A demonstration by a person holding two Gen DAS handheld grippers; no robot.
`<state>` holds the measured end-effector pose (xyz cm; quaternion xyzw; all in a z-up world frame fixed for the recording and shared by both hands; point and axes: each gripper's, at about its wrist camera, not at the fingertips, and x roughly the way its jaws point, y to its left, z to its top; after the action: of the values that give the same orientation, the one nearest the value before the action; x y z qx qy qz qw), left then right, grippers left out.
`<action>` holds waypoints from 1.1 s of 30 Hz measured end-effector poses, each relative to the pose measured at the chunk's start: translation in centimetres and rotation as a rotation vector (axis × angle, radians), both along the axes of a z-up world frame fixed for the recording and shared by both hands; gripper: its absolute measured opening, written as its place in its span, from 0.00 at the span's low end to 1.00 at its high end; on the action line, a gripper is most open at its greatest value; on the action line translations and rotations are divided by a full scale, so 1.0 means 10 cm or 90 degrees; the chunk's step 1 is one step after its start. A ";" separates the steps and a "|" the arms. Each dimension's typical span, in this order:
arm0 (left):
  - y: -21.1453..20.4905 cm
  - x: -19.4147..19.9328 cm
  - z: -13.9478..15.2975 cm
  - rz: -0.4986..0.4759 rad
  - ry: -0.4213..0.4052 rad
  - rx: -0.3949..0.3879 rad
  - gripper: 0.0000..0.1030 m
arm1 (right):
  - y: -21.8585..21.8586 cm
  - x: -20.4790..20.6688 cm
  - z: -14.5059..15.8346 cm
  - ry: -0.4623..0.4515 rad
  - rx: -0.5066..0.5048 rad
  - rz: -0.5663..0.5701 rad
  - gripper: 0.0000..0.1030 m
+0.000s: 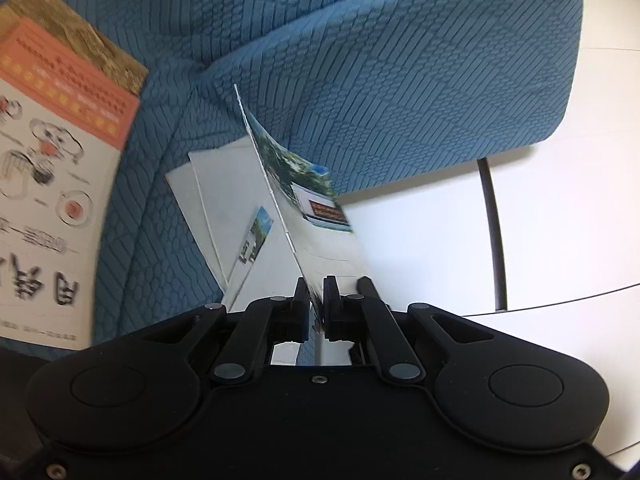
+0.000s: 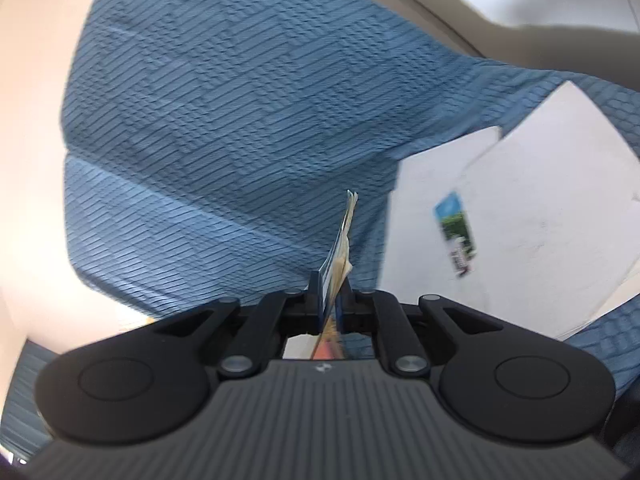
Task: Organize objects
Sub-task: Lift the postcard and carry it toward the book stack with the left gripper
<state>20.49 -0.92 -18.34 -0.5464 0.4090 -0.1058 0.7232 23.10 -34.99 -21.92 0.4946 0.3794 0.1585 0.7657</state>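
Note:
My left gripper (image 1: 316,290) is shut on the edge of a thin booklet (image 1: 304,196) with a photo cover, which stands on edge above the blue sofa cushion (image 1: 360,60). Under it lie white booklets (image 1: 224,200), one with a small photo on its cover. In the right wrist view my right gripper (image 2: 330,284) is shut on a thin stack of leaflets (image 2: 342,236), seen edge-on above the blue sofa cushion (image 2: 224,120). A white booklet with a small photo (image 2: 520,216) lies on the cushion to its right.
A menu-like sheet with an orange band and drawings (image 1: 48,152) lies on the sofa at the left, over a brown patterned booklet (image 1: 80,36). White tiled floor (image 1: 560,220) and a dark sofa leg (image 1: 494,232) show at the right.

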 end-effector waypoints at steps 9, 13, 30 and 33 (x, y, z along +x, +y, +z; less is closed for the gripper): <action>0.46 -0.27 0.33 0.041 -0.030 0.031 0.04 | 0.48 -0.04 0.29 -0.033 0.011 0.073 0.06; 0.69 -0.45 0.40 0.063 -0.038 0.019 0.04 | 0.70 -0.03 0.42 -0.043 0.010 0.109 0.06; 1.29 -0.95 0.10 0.083 -0.007 0.070 0.05 | 1.47 -0.26 0.53 -0.048 -0.077 0.207 0.06; 1.30 -0.97 -0.02 0.069 0.014 0.091 0.05 | 1.54 -0.33 0.42 -0.036 -0.096 0.215 0.06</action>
<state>10.82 12.07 -18.56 -0.5157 0.3931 -0.0306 0.7606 19.84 -19.58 -17.68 0.3604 0.4462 0.2693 0.7736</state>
